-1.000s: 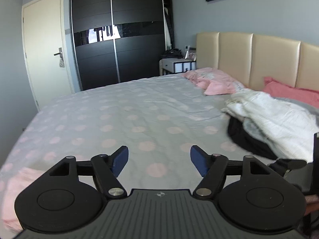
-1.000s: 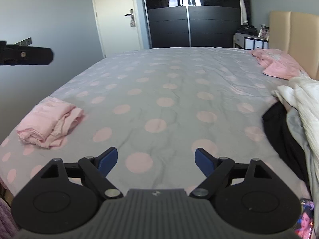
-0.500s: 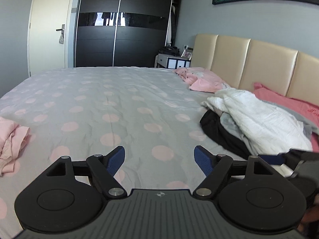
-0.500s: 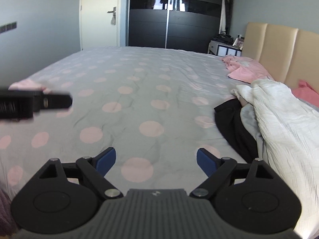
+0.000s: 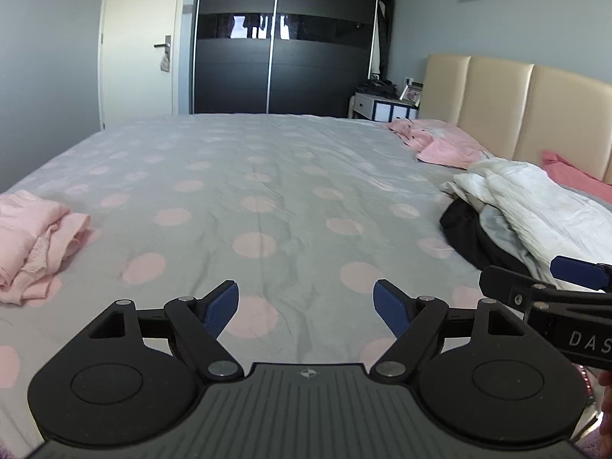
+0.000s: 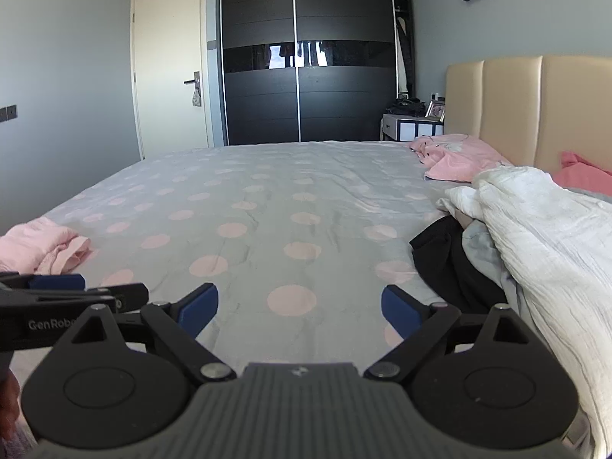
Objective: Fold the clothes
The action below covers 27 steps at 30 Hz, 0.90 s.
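A heap of unfolded clothes lies on the right of the bed: a white crinkled garment (image 5: pixel 535 206) (image 6: pixel 543 237) over a black one (image 5: pixel 470 233) (image 6: pixel 447 264). A folded pink garment (image 5: pixel 34 237) (image 6: pixel 42 244) sits at the left edge. A loose pink garment (image 5: pixel 440 145) (image 6: pixel 455 157) lies near the headboard. My left gripper (image 5: pixel 306 306) is open and empty above the bed's near edge. My right gripper (image 6: pixel 300 308) is open and empty beside it, and shows at the right of the left wrist view (image 5: pixel 554 283).
The bed (image 5: pixel 267 176) has a grey sheet with pink dots. A beige headboard (image 6: pixel 535 107) and a red-pink pillow (image 6: pixel 585 172) are at the right. A black wardrobe (image 5: pixel 283 38), a door (image 6: pixel 172 65) and a nightstand (image 6: pixel 413 126) stand beyond the bed.
Both grippers have swung and now face straight across the bed side by side. The left view turned left, so the folded pink garment shows more. Both stayed open.
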Motion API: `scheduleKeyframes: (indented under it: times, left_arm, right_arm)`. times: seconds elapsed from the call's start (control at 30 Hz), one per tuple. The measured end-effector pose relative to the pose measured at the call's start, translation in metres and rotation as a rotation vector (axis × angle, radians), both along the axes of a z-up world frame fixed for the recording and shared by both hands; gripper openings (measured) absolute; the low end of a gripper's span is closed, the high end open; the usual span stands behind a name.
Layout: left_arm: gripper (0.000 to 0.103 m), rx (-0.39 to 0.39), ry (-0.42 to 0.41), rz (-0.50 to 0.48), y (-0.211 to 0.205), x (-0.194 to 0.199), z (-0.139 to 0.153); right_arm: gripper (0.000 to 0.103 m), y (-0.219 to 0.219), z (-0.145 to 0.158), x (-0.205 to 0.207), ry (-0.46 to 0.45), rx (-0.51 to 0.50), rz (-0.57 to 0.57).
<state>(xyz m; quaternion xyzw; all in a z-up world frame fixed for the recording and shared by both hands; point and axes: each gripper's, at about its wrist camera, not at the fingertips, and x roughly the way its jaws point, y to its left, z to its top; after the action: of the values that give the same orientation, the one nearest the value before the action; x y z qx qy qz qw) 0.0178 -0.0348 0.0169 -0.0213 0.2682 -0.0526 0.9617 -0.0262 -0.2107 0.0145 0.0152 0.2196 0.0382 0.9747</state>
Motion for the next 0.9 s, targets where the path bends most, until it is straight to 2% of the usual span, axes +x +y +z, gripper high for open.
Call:
scheduleKeyframes:
  times: [0.13, 0.4, 0.5, 0.6, 0.77, 0.9]
  left_arm:
    - [0.078, -0.023, 0.014, 0.011, 0.008, 0.005, -0.009]
    - [0.078, 0.103, 0.017, -0.001, 0.006, 0.028, -0.03]
    - [0.078, 0.108, 0.045, -0.01, 0.008, 0.041, -0.042]
    - [0.078, 0.078, 0.084, -0.022, 0.009, 0.06, -0.055]
    - [0.077, 0.102, 0.044, -0.041, 0.01, 0.091, -0.061]
    - [0.077, 0.106, 0.039, -0.033, 0.016, 0.11, -0.056]
  right_arm:
    - [0.094, 0.004, -0.01, 0.011, 0.037, 0.012, -0.003]
    - [0.094, 0.006, -0.032, 0.04, 0.114, 0.01, -0.009]
    - [0.094, 0.006, -0.043, 0.055, 0.161, 0.037, -0.01]
    - [0.094, 0.012, -0.055, 0.074, 0.193, 0.057, 0.008]
    - [0.094, 0.016, -0.067, 0.11, 0.183, 0.055, 0.06]
    - [0.094, 0.008, -0.061, 0.133, 0.166, 0.052, 0.072]
